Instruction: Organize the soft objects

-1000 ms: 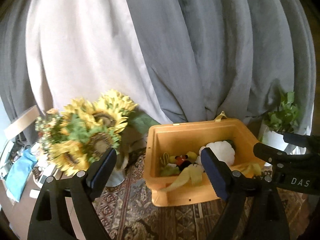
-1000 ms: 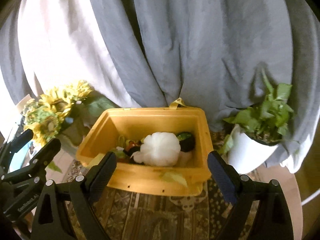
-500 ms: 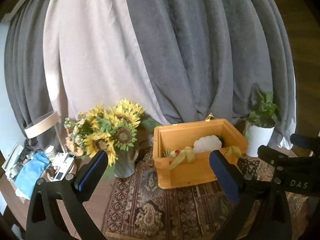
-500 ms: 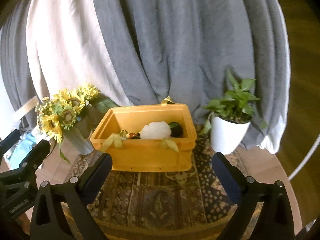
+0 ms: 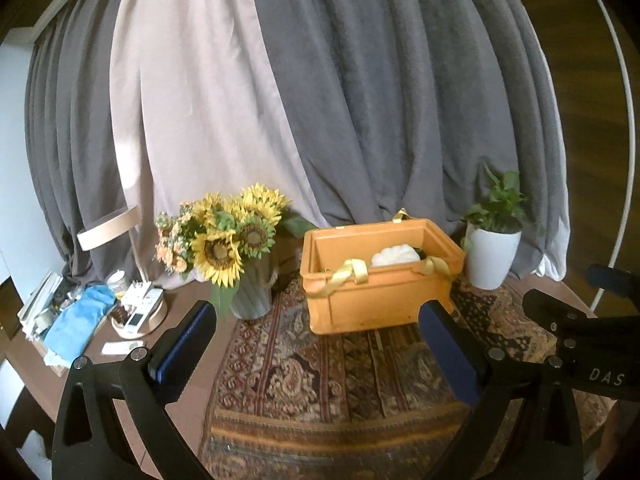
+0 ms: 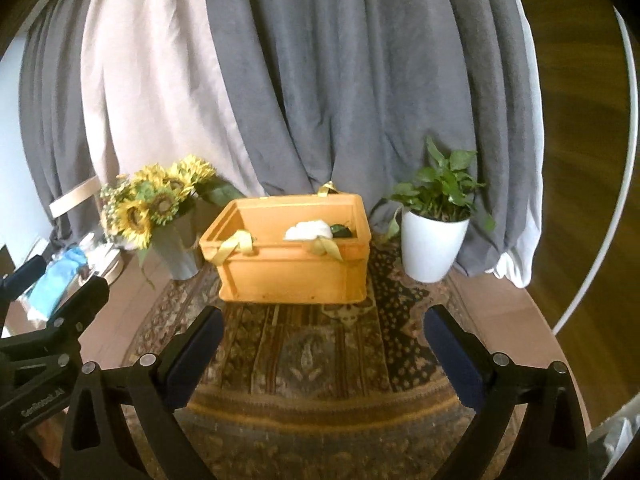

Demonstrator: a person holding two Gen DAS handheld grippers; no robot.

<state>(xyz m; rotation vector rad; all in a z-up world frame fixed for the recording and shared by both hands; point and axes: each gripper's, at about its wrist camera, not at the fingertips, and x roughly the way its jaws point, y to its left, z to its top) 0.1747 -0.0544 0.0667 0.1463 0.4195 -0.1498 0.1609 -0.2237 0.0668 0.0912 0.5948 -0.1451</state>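
Orange bin (image 6: 292, 276) on a rug holds a white plush (image 6: 308, 231), possibly others; both grippers (image 5: 316, 344) (image 6: 320, 344) gape empty, so sorting looks finished.

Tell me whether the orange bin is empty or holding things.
Holding things: the orange bin shows a white plush and dark item inside, yellow ribbons draped over its rim.

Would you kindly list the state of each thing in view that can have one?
left gripper: open, empty, short of the crate.
right gripper: open, empty, short of the crate.
orange crate: lidless, upright on the rug.
white plush: lying inside the crate.
yellow ribbons: draped over the crate's front rim.
sunflower vase: upright.
potted plant: upright.
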